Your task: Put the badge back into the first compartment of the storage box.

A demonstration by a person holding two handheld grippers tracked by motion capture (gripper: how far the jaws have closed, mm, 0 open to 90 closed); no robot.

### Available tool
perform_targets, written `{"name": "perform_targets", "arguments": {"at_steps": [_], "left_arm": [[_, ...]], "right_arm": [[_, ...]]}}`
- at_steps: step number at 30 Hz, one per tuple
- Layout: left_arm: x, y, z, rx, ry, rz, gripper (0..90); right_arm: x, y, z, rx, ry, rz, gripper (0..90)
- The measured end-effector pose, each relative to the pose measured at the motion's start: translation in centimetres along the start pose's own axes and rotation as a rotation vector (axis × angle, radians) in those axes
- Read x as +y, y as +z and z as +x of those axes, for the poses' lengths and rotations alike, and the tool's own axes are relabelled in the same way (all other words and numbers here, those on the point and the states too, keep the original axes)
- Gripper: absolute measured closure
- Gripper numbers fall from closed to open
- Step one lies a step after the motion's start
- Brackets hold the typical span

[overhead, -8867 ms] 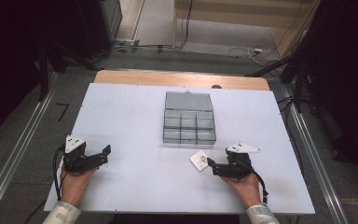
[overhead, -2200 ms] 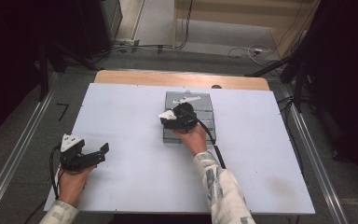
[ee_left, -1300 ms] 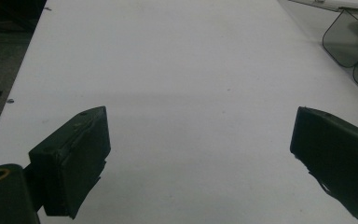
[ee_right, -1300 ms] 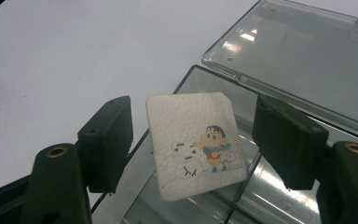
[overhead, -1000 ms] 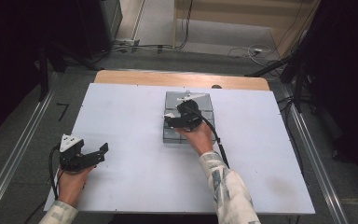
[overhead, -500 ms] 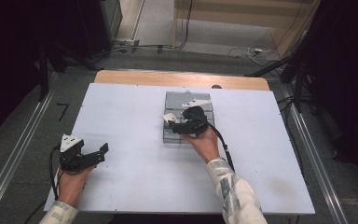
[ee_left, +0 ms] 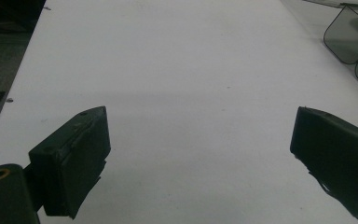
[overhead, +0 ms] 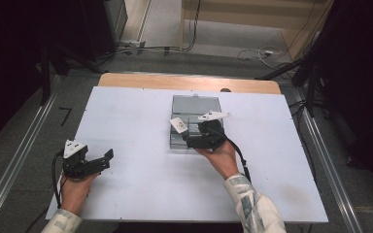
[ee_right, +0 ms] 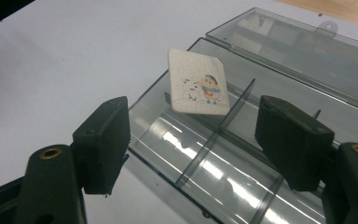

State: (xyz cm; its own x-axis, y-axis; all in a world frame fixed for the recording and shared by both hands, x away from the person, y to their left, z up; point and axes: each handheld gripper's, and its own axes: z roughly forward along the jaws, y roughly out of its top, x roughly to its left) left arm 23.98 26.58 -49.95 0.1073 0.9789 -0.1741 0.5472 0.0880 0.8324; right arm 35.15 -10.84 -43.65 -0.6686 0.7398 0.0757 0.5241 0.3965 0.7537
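A clear plastic compartment box (overhead: 174, 138) sits mid-table with its lid (overhead: 196, 104) folded open behind it. A white square card (overhead: 178, 124) printed with a small cartoon figure leans tilted on the box's left wall (ee_right: 158, 105); its lower edge rests inside a compartment. My right gripper (overhead: 190, 141) hovers at the box's near edge, open, with the card (ee_right: 198, 84) ahead of its jaws and apart from them. The right gripper (ee_right: 191, 140) holds nothing. Near the table's front left corner my left gripper (overhead: 104, 162) rests open and empty.
The white table (overhead: 141, 121) stretches wide between my two hands. In the left gripper view (ee_left: 200, 154) a corner of the box (ee_left: 349, 42) shows at the upper right. A wooden strip (overhead: 189, 81) runs along the far edge. Cables lie on the floor beyond.
My right gripper carried the card from the front right of the table to the box, let it go, and has drawn back toward the person. The left gripper stayed put.
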Motion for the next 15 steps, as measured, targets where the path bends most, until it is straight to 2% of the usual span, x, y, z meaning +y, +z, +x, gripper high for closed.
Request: {"name": "perform_targets", "arguments": {"at_steps": [15], "left_arm": [[0.0, 0.1, 0.0, -0.002, 0.004, 0.002, 5.1]], "right_arm": [[-1.4, -1.3, -0.7, -0.012, 0.012, -0.001, 20.8]]}}
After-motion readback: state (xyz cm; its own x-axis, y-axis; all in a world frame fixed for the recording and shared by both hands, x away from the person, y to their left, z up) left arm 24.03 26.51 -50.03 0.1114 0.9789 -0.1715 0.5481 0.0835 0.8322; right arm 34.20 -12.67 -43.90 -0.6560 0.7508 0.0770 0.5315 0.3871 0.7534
